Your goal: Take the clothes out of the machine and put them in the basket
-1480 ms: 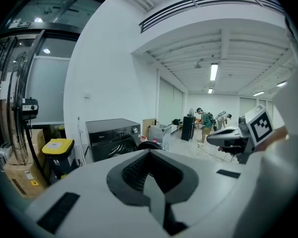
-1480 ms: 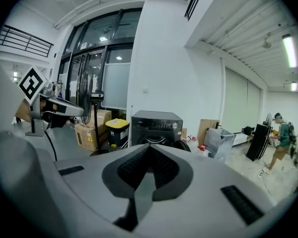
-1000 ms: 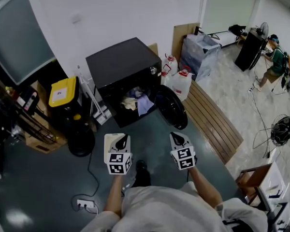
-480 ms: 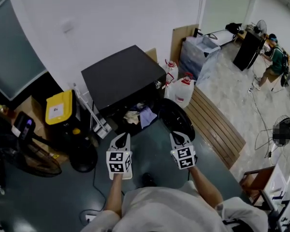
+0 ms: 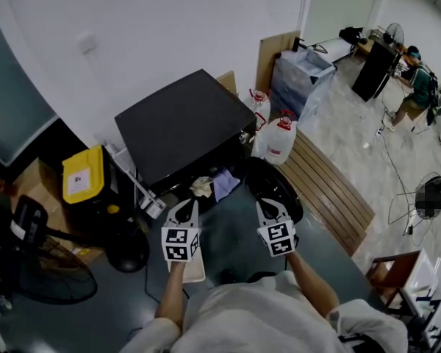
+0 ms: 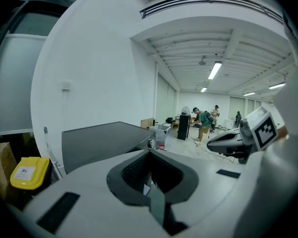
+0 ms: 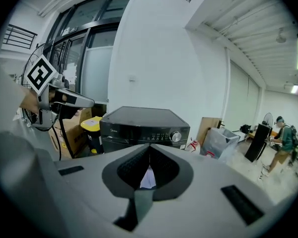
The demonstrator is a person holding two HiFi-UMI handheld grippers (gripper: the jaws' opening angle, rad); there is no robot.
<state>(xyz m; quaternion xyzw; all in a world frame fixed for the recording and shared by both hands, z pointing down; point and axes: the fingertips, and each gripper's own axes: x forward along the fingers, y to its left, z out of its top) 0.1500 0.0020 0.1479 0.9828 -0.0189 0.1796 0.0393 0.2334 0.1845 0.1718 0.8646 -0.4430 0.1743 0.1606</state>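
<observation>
The black machine stands against the white wall with its round door swung open to the right. Light-coloured clothes bulge from its opening. My left gripper and right gripper hover side by side just short of the opening, both shut and empty. In the left gripper view the left gripper points past the machine's dark top. The right gripper faces the machine's front panel, and a pale cloth shows through its jaw gap. A pale boxy thing, perhaps the basket, lies under my left gripper.
A yellow-lidded bin and a floor fan stand left of the machine. White jugs, a plastic-wrapped container and a slatted wooden board are to its right. A person stands far right.
Both grippers have moved forward toward the machine, which now sits closer and more underneath the view. The jaws stayed shut.
</observation>
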